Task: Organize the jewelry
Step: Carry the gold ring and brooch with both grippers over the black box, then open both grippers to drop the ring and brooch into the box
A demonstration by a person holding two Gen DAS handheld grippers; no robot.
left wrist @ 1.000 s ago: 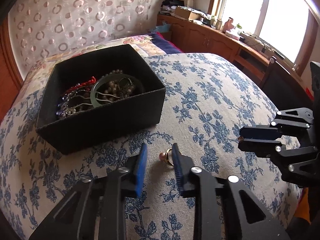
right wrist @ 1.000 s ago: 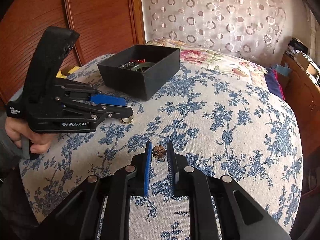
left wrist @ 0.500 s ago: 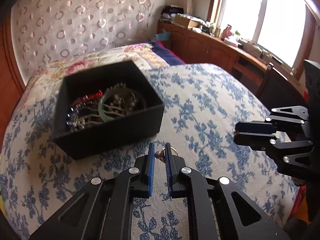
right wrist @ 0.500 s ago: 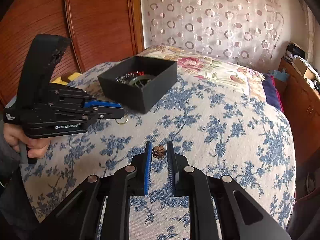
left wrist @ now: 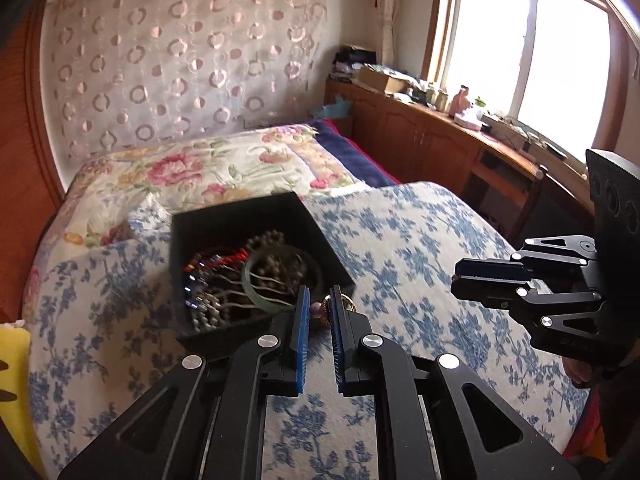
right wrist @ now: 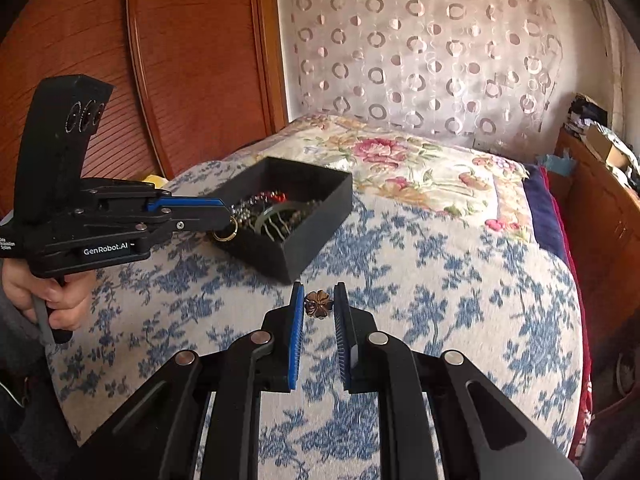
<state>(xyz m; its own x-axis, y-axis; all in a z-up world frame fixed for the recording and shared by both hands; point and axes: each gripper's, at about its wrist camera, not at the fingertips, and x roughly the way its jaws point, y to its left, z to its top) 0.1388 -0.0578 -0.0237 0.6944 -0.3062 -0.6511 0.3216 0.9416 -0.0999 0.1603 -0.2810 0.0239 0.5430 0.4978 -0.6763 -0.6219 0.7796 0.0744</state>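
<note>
My left gripper (left wrist: pixel 319 306) is shut on a gold ring with a pink bead (left wrist: pixel 320 311) and holds it in the air at the near edge of the black jewelry box (left wrist: pixel 188 240). From the right wrist view the ring (right wrist: pixel 224 233) hangs from the left gripper (right wrist: pixel 229 216) over the box (right wrist: pixel 316 216). The box holds a green bangle (left wrist: pixel 256 292), beads and a red string. My right gripper (right wrist: pixel 317 306) is shut on a brown flower-shaped piece (right wrist: pixel 319 304), lifted above the blue floral cloth (right wrist: pixel 440 280).
A floral quilt (left wrist: pixel 224 164) lies behind the box on the bed. A wooden headboard (right wrist: pixel 180 60) stands at the left. A wooden cabinet (left wrist: pixel 432 136) with clutter runs under the window. A yellow object (left wrist: pixel 16 364) lies at the left edge.
My left gripper closed on the ring, lifted it off the cloth and carried it up to the box. My right gripper kept hold of the flower piece and rose with it.
</note>
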